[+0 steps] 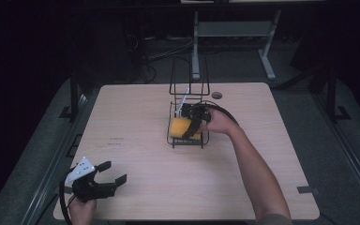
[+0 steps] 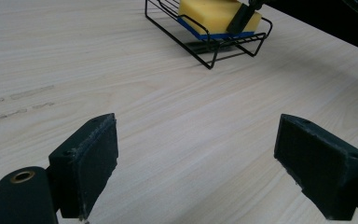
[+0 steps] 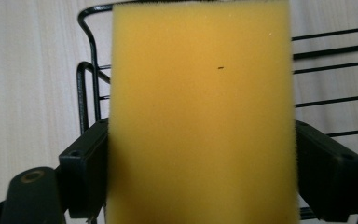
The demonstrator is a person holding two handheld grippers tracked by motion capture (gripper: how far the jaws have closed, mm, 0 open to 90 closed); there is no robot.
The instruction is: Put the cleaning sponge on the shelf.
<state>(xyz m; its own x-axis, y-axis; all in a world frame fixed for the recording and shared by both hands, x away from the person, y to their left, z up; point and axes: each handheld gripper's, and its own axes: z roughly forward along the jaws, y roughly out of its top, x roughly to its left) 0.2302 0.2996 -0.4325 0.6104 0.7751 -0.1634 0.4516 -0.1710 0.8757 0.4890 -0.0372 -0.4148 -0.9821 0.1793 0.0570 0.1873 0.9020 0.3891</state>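
Left gripper view: blue underside of sponge (image 2: 216,16) visible | left gripper (image 1: 112,173) spread wide above table (image 1: 136,154) near edge | right gripper (image 3: 200,168) pinching yellow sponge sides in wire rack (image 1: 188,138) mid-table

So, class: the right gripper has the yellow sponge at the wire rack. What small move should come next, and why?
Probably open the right gripper a little. The sponge already seems to lie in the wire rack, blue side down, with the jaws still at its two sides. The left gripper is open over bare table.
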